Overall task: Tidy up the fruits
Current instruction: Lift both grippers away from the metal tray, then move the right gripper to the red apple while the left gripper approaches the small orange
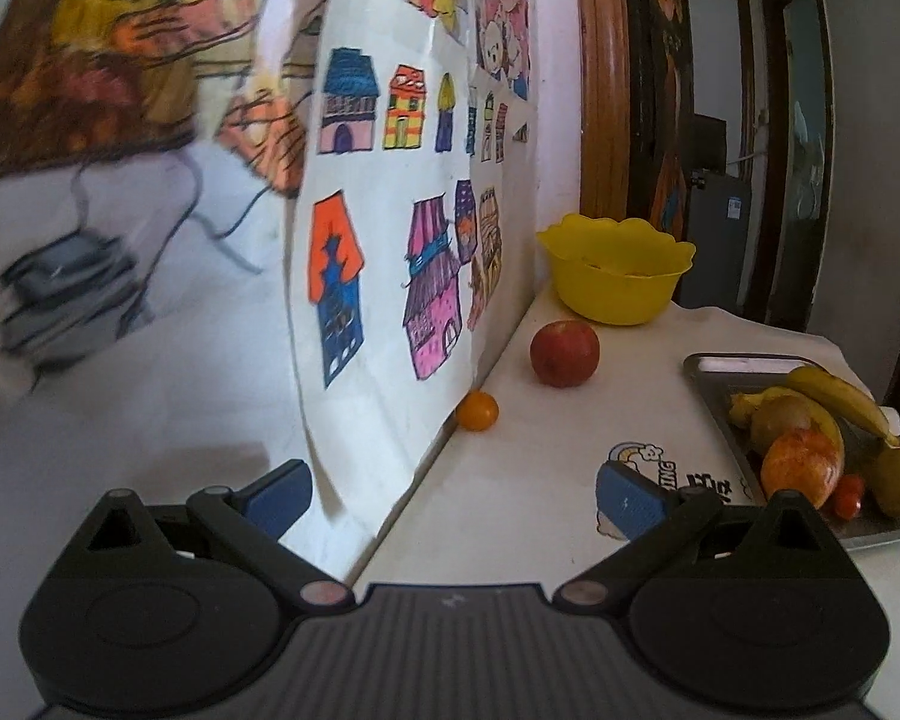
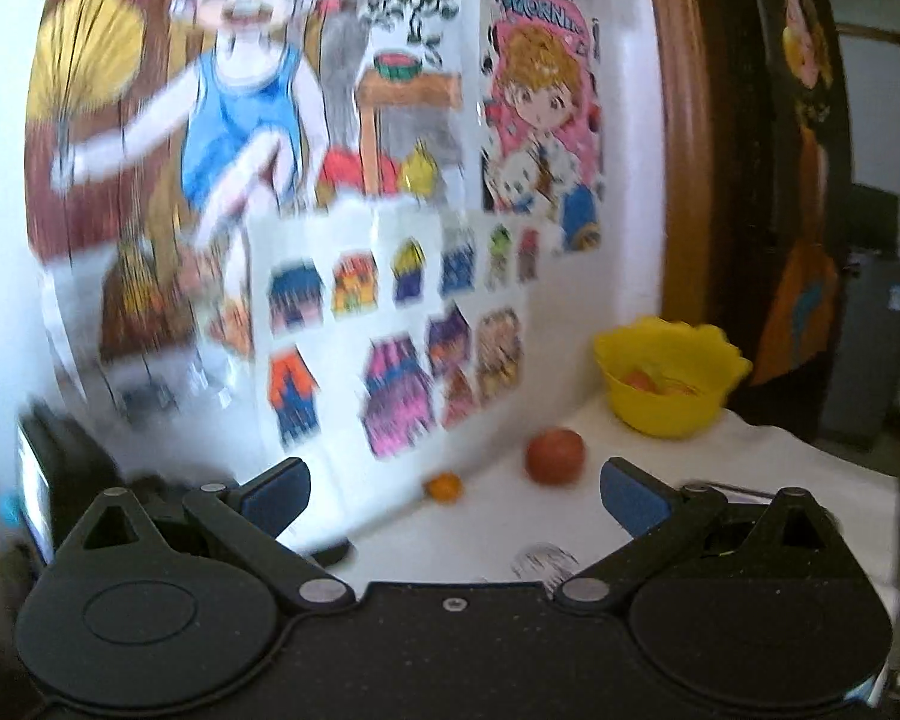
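Fruit sits scattered around the yellow bowl [image 1: 617, 269] at the far end of the white-clothed table [image 1: 540, 468]. From the left wrist camera, a red apple [image 1: 564, 353] lies just in front of the bowl, and a small orange [image 1: 477, 410] lies nearer still, against the foot of the wall where a sheet of drawn houses [image 1: 390, 228] hangs. To the right of the bowl and closer, a metal tray [image 1: 714, 367] holds bananas [image 1: 840, 399], a kiwi and other fruit. The left gripper [image 1: 453, 495] hangs over the table with its jaws spread and nothing between them.

From the right wrist camera, blurred, the bowl [image 2: 669, 381] shows something orange inside. The apple [image 2: 555, 456] and orange [image 2: 444, 487] lie before it. The right gripper [image 2: 455, 495] is likewise spread wide and empty.
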The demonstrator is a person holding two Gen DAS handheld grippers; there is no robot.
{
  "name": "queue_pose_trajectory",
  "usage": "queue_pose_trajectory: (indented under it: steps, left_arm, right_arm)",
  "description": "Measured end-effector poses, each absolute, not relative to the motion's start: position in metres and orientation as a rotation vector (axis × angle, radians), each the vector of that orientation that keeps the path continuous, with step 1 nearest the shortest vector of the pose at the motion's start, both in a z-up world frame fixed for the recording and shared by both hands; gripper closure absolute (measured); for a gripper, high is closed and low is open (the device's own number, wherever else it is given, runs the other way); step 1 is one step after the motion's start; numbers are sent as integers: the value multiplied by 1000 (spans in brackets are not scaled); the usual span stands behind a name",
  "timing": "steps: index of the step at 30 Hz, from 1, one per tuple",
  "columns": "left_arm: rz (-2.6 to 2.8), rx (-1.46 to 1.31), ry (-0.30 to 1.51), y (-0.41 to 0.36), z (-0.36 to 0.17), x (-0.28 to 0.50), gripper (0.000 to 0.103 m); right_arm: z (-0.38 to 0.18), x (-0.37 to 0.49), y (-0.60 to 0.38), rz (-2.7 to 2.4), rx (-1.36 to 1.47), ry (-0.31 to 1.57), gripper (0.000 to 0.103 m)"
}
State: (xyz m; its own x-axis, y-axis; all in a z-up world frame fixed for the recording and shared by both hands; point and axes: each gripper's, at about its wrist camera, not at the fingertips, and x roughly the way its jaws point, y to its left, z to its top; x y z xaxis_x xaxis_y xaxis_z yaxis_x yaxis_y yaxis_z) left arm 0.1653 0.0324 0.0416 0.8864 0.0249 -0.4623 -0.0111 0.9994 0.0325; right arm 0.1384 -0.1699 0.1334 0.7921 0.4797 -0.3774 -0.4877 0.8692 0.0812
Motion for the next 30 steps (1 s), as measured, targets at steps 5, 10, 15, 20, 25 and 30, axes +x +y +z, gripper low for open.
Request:
queue_pose_trajectory:
  steps: [5,10,15,20,25,30]
  left_arm:
    - [20,54,476,23,36,185,0]
    - [3,68,499,13,26,211,0]
    - [10,75,519,1,15,242,0]
    - [15,110,536,-14,5,275,0]
    - [28,140,553,-23,-9,301,0]
    - [28,175,569,-27,-21,314,1]
  right_arm:
    - [142,177,-176,538,-37,336,1]
    - [120,230,-190,579,-88,366,1]
    - [100,282,-202,570,-62,392,1]
    - [85,338,-196,593,-5,401,1]
    - [46,376,-167,597,-97,450,1]
    - [13,390,-162,588,-112,489,1]
